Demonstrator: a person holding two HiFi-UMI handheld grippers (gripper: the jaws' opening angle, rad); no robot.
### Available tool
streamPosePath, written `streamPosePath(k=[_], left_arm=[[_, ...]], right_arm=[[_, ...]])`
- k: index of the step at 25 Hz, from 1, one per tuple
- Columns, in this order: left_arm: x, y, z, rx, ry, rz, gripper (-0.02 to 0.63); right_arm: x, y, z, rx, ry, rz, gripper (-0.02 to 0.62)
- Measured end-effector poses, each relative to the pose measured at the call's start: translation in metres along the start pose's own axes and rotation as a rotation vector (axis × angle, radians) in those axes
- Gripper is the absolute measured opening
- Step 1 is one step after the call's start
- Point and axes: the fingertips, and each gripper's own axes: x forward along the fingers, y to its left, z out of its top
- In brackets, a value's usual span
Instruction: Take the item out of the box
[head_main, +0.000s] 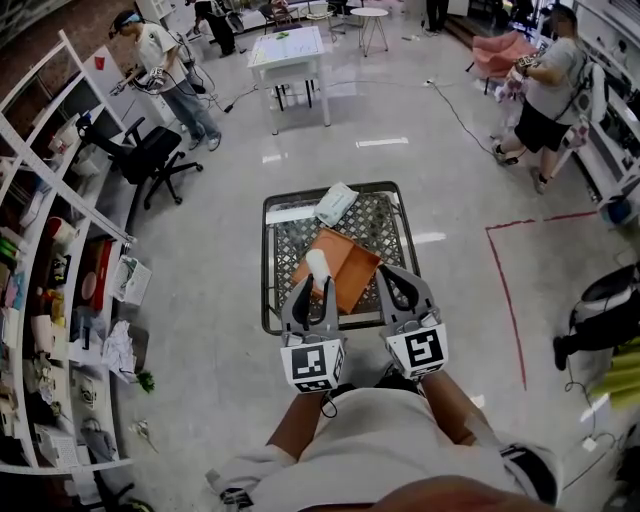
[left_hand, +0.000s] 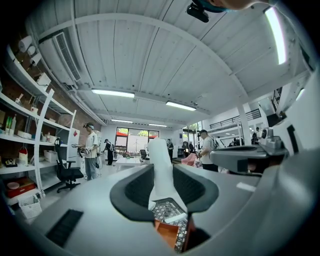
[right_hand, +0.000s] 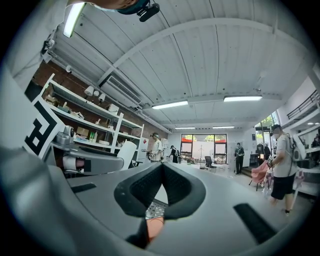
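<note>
An open orange box (head_main: 345, 268) lies in a wire mesh cart (head_main: 268, 262) just in front of me. My left gripper (head_main: 313, 287) is shut on a white tube-shaped item (head_main: 318, 264), which it holds upright above the box's near left corner. In the left gripper view the white item (left_hand: 161, 167) stands up between the dark pads (left_hand: 132, 192), with the mesh and the orange box (left_hand: 167, 232) below. My right gripper (head_main: 399, 281) hovers beside it, over the box's right edge. Its jaws are shut with nothing between them, as the right gripper (right_hand: 161, 170) view shows.
A white and teal packet (head_main: 336, 203) lies at the cart's far end. Shelves (head_main: 60, 290) full of goods line the left. An office chair (head_main: 148, 155) and a white table (head_main: 288, 50) stand beyond. Two people (head_main: 165, 70) work nearby. Red tape (head_main: 505, 290) marks the floor on the right.
</note>
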Motion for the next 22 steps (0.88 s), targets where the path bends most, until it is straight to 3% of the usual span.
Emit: streamPosePath(k=[22], left_arm=[[0.008,-0.010,-0.003,-0.011,0.017,-0.040,0.124]], right_arm=[[-0.004,-0.006,-0.002,-0.040,0.027,-0.024,0.003]])
